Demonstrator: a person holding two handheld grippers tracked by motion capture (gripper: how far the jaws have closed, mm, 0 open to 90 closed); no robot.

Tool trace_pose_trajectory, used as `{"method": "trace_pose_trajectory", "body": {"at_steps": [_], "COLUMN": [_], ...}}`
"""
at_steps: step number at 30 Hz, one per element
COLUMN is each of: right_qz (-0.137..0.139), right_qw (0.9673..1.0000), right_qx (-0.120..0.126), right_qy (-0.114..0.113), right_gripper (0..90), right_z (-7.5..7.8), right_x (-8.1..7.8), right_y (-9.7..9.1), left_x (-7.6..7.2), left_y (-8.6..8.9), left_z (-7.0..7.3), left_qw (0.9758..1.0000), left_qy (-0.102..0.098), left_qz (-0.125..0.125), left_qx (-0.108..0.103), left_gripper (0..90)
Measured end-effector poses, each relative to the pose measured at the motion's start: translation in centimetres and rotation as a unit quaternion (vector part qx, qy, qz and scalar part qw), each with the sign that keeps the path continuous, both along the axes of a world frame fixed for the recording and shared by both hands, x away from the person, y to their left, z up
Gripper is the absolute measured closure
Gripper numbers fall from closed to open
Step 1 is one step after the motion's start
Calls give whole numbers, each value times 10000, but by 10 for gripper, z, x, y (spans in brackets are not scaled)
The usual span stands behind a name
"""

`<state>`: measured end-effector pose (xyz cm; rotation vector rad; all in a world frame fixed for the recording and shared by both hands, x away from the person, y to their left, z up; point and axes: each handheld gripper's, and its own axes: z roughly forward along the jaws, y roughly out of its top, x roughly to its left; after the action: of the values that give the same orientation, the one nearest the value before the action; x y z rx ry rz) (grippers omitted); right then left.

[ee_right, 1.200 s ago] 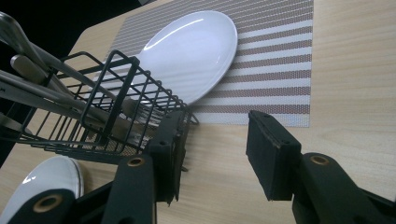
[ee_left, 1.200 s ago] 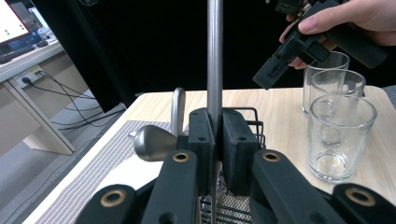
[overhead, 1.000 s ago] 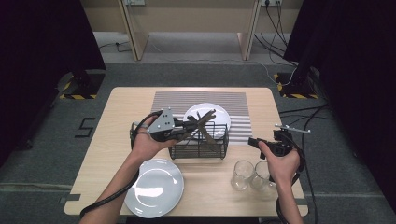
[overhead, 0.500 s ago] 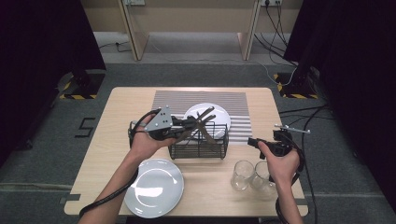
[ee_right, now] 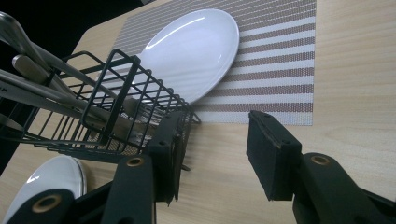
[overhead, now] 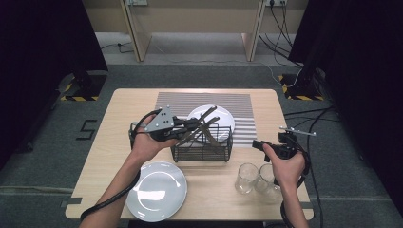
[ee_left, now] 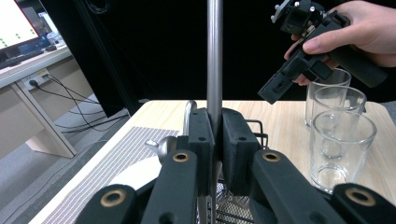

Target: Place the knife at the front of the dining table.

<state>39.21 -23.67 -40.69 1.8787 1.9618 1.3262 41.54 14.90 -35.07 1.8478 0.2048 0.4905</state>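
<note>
Left gripper view has your left gripper (ee_left: pixel 215 140) clamped tight on a metal utensil handle (ee_left: pixel 214 56) running straight up over the wire basket (overhead: pixel 203 145), while your right gripper (ee_right: pixel 212 154) idles wide open just beside it.

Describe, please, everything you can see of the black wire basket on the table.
The black wire basket is an open rectangular grid of thin dark metal, standing upright mid-table, partly on the striped placemat. Metal utensils lean out of it. The left claw is shut on one utensil handle above it. A white plate lies just behind.
</note>
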Motion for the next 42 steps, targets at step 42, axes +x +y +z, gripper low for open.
{"method": "trace_pose_trajectory", "body": {"at_steps": [42], "right_qz": [3], "right_qw": [10000], "right_qx": [25], "right_qy": [-17], "right_gripper": [561], "right_z": [0], "right_x": [0], "right_y": [-1], "left_x": [1], "left_y": [6], "left_z": [17], "left_qw": [9998], "left_qy": [-96], "left_qz": [126], "left_qx": [-152], "left_gripper": [830]}}
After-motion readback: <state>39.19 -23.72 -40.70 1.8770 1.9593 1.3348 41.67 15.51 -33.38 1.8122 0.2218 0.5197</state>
